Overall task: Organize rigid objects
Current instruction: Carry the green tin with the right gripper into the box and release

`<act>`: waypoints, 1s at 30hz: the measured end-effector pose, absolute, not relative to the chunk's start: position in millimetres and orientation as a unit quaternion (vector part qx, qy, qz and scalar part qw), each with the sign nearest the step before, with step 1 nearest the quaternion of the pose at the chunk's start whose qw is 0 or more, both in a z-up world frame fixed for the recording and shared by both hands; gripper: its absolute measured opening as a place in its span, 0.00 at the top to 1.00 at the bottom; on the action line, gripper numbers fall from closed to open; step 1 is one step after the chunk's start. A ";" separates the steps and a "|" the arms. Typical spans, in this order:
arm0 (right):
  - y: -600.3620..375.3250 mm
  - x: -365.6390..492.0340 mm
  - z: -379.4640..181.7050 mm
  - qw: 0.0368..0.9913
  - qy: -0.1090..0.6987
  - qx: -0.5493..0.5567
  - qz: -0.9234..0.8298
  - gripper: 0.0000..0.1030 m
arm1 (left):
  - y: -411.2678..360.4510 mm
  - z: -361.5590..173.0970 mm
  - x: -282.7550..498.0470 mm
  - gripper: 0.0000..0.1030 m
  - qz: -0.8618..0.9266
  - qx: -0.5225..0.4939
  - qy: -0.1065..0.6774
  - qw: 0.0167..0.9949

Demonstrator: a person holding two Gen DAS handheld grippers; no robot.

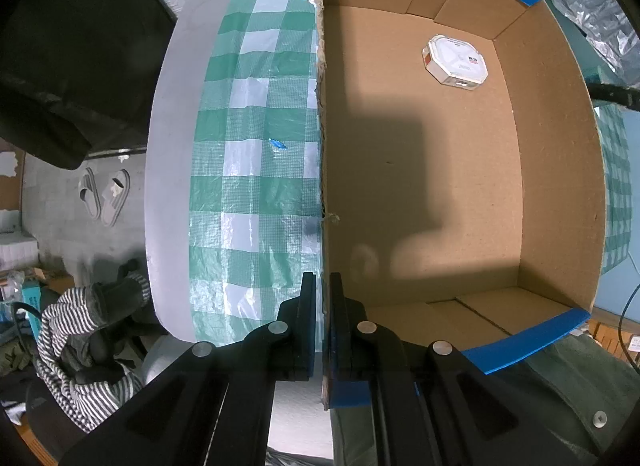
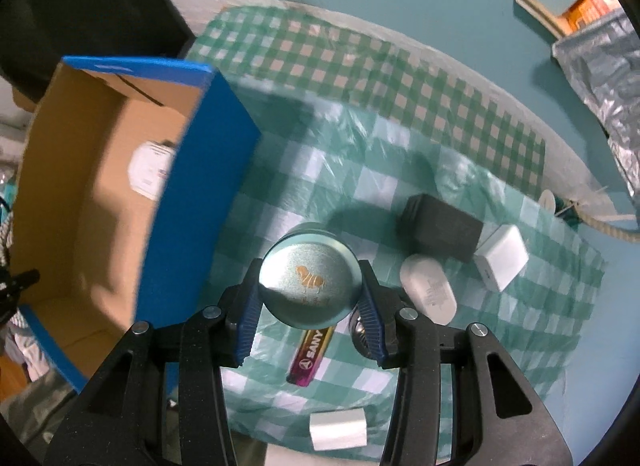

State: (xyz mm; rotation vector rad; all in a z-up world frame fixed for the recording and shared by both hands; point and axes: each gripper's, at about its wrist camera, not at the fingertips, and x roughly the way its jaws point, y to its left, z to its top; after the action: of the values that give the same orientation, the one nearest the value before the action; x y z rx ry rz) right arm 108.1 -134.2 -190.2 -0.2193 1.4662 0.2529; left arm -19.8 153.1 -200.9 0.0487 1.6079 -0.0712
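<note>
My left gripper (image 1: 322, 298) is shut on the near left wall of the open cardboard box (image 1: 560, 169), one finger outside and one inside. A white octagonal packet (image 1: 455, 61) lies on the box floor at the far end. My right gripper (image 2: 310, 306) is shut on a round teal tin (image 2: 309, 282) with a gold animal on its lid, held above the checked cloth just right of the box (image 2: 188, 201). The packet (image 2: 150, 171) shows blurred inside the box.
On the green-white checked cloth (image 2: 400, 169) lie a black block (image 2: 440, 227), a white charger cube (image 2: 502, 258), a white oval case (image 2: 428, 290), a pink battery (image 2: 310, 356) and a white block (image 2: 338, 428). Slippers (image 1: 105, 195) lie on the floor to the left.
</note>
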 end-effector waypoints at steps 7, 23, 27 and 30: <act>-112.7 108.1 -154.5 0.743 0.643 -0.119 0.141 0.57 | 152.8 -200.7 -18.6 0.95 -0.032 0.022 0.719 0.694; -43.0 98.8 -115.5 0.747 0.606 -0.170 0.217 0.57 | 152.1 -200.9 -16.1 0.95 -0.032 0.022 0.719 0.694; -24.8 95.3 -129.8 0.732 0.612 -0.188 0.231 0.57 | 152.1 -201.0 -15.8 0.95 -0.032 0.022 0.719 0.694; -15.2 92.7 -147.5 0.719 0.623 -0.203 0.233 0.57 | 152.1 -200.8 -16.4 0.95 -0.032 0.022 0.719 0.694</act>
State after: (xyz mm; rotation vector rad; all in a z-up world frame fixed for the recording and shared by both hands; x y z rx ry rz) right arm 92.7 -15.2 -147.5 -0.4496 1.3776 0.5153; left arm -16.4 152.1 -200.8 0.0500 1.6054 -0.0720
